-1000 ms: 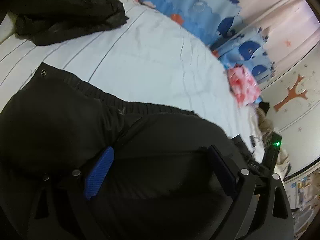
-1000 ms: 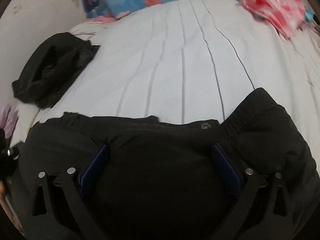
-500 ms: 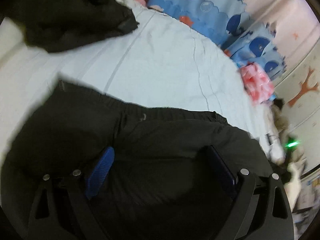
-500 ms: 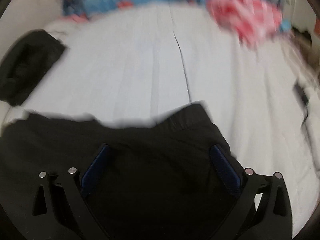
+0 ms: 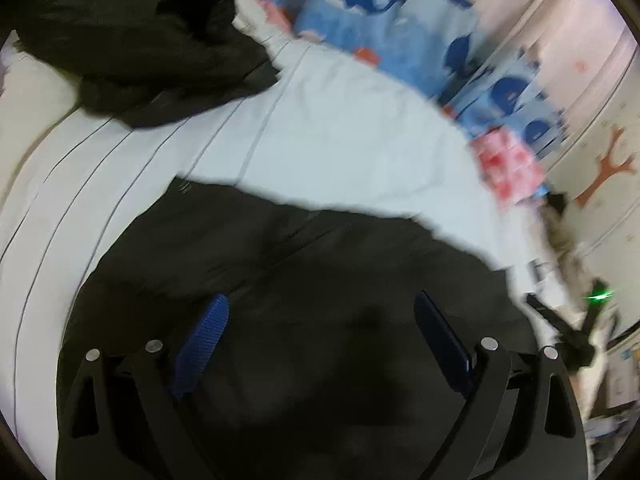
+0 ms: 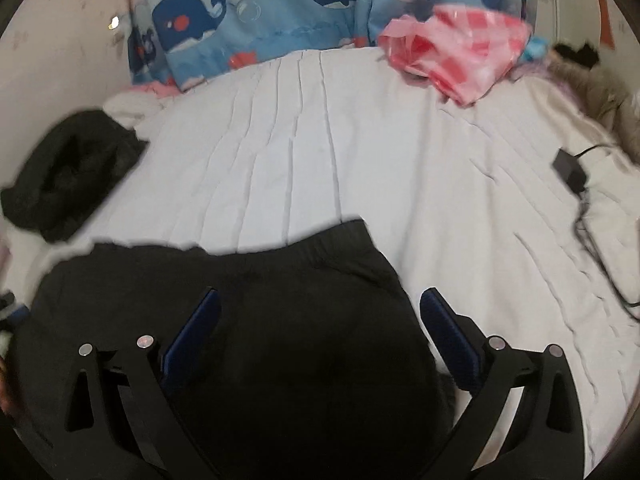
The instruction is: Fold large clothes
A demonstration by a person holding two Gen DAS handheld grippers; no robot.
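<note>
Across the lower half of both wrist views, a black garment [image 5: 304,280] is seen spread on the white striped bed sheet [image 5: 340,128], its elastic waistband edge [image 6: 320,240] turned toward the upper part of the frame. Compared with the views of a second ago, the cloth is shown shifted: in the right wrist view the snap button that sat at the centre of the hem is no longer seen, and bare sheet is now exposed at the lower right, where black fabric was draped before. In the left wrist view the hem is drawn into a straighter line running from centre left to centre right. Both frames are blurred by motion. The change is judged to mean that the garment is being pulled flat and squared up, an early step before any fold is laid.

The left hand-held gripper [image 5: 320,332] is seen with its blue pads [image 5: 200,344] spread wide, black cloth filling the gap between and beneath them; whether the cloth is touched cannot be told. The right hand-held gripper [image 6: 320,328] is likewise spread, its left pad over the fabric and its right pad [image 6: 448,332] at the garment's right edge, just beside bare sheet. Nothing is pinched by either.

A second dark garment [image 6: 68,172] is left bunched at centre left, well apart, and a pink checked cloth [image 6: 456,52] lies at the upper right before whale-print pillows [image 6: 248,20].
</note>
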